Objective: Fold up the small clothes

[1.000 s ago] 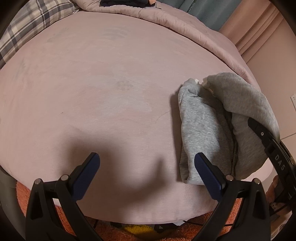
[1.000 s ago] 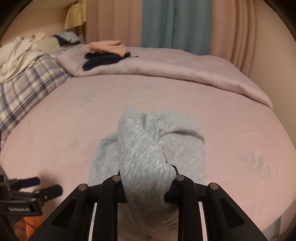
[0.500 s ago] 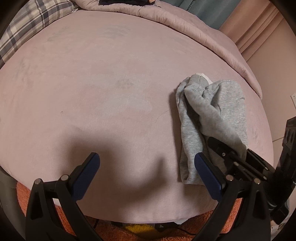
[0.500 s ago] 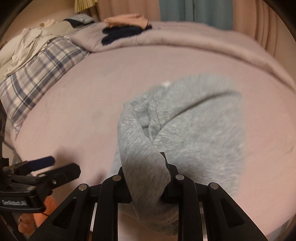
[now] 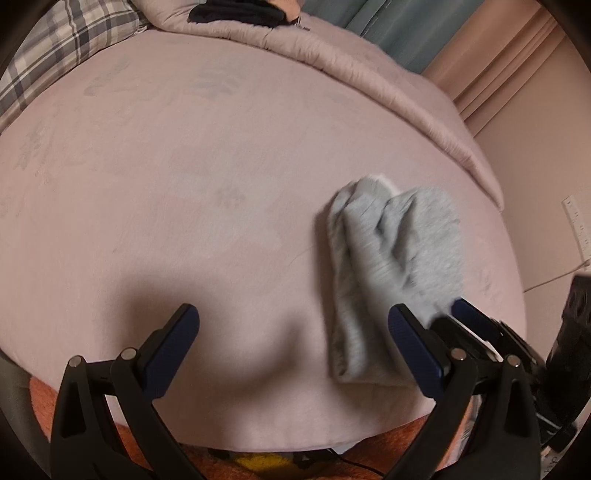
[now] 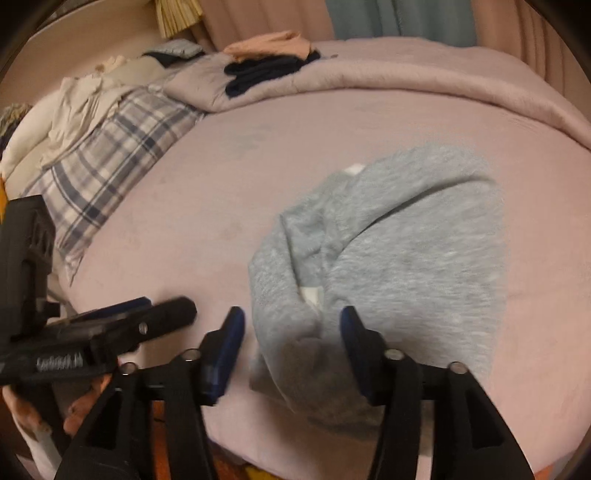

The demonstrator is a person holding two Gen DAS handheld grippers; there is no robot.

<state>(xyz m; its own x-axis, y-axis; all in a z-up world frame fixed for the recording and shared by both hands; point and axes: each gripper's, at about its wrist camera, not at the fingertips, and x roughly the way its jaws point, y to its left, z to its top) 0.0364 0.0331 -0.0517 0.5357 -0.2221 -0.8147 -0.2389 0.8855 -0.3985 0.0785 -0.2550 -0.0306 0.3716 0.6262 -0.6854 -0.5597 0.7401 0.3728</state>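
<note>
Both opening right hand-held gripper (image 6: 291, 332) pads flank grey garment (image 6: 406, 251).

Garment (image 6: 413, 258): heather grey, with a small white tag showing at a fold. Bed sheet (image 5: 184, 184): dusty pink, faint paler print, motif too blurred to read. Comforter (image 6: 406, 74): same pink. Pillow (image 6: 110, 155): plaid in grey-blue and white. Folded pile (image 6: 269, 66): peach over navy, possibly black. Curtains (image 6: 399, 18): teal between pink panels. Gripper pads (image 5: 177, 332): dark blue on black fingers.

Grey garment (image 6: 406, 258) motion-blurred; near edge hidden
</note>
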